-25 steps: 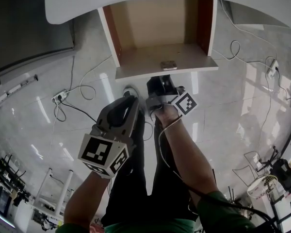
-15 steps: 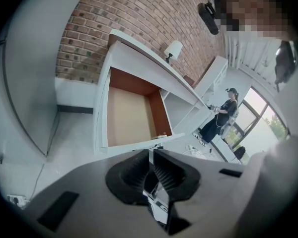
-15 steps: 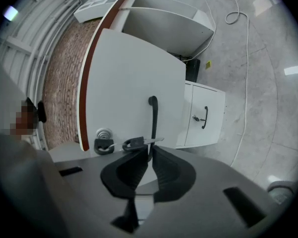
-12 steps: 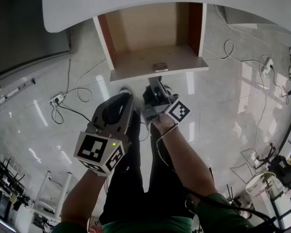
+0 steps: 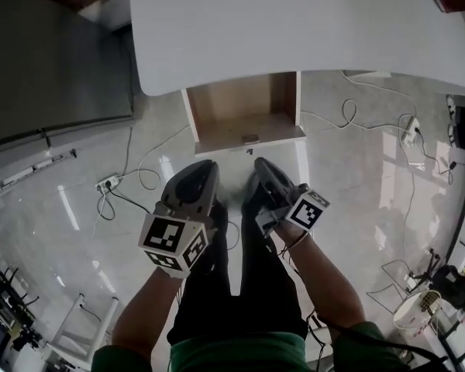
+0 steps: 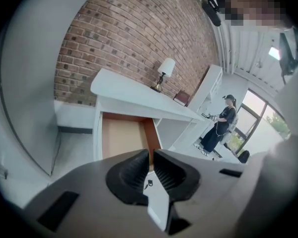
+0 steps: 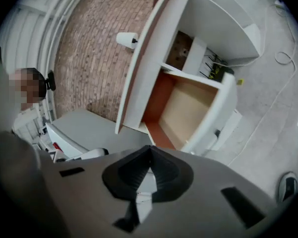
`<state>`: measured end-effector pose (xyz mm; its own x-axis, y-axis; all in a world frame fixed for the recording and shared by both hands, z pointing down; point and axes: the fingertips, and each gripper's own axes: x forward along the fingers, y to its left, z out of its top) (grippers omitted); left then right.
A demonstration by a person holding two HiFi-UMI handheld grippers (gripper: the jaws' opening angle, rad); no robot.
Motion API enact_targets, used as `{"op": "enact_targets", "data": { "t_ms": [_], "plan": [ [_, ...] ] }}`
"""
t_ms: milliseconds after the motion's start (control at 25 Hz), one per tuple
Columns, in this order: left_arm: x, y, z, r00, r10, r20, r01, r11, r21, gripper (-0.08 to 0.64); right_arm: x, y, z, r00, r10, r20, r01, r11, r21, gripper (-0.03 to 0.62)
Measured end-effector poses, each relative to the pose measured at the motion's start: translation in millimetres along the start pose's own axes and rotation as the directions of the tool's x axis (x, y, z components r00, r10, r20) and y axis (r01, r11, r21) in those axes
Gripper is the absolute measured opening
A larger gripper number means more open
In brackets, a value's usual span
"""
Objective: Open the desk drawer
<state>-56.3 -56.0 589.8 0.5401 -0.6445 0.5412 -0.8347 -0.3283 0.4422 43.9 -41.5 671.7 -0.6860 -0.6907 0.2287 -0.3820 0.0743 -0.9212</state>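
Note:
The desk drawer (image 5: 244, 115) stands pulled out from under the white desk top (image 5: 294, 29), its wooden inside bare. A small handle (image 5: 250, 139) sits on its white front. Both grippers hang in front of the drawer, apart from it. My left gripper (image 5: 204, 166) has its jaws drawn together to a thin slit with nothing between them; in the left gripper view (image 6: 151, 155) the drawer (image 6: 121, 138) shows beyond it. My right gripper (image 5: 260, 163) is shut on nothing. In the right gripper view (image 7: 150, 150) the open drawer (image 7: 188, 108) lies ahead, tilted.
Cables and a power strip (image 5: 108, 183) lie on the shiny floor on both sides. A grey panel (image 5: 54, 60) stands at the left. A lamp (image 6: 165, 68) stands on the desk. A person (image 6: 217, 128) stands far off. The wearer's legs are below the grippers.
Both grippers have risen and drawn back from the drawer front. The right gripper has left the handle and its jaws have come together. The drawer stays open.

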Motion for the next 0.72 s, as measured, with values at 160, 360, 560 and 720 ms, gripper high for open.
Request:
{"op": "enact_targets", "data": {
  "t_ms": [160, 360, 560, 720],
  "plan": [
    [-29, -15, 73, 0.995, 0.032, 0.092, -0.034, 0.999, 0.015, 0.021, -5, 90, 74, 0.997, 0.066, 0.049, -0.059, 0.99, -0.129, 0.003],
    [-77, -32, 201, 0.954, 0.072, 0.292, -0.096, 0.993, 0.07, 0.021, -8, 199, 141, 0.993, 0.098, 0.066, -0.071, 0.94, -0.333, 0.003],
    [-133, -58, 311, 0.888, 0.054, 0.456, -0.142, 0.977, 0.161, 0.02, -5, 312, 199, 0.977, 0.171, 0.128, -0.067, 0.817, -0.573, 0.003],
    [-175, -93, 361, 0.843, 0.021, 0.537, -0.157, 0.965, 0.21, 0.02, -17, 409, 235, 0.959, 0.23, 0.168, -0.019, 0.64, -0.768, 0.003]
  ]
}}
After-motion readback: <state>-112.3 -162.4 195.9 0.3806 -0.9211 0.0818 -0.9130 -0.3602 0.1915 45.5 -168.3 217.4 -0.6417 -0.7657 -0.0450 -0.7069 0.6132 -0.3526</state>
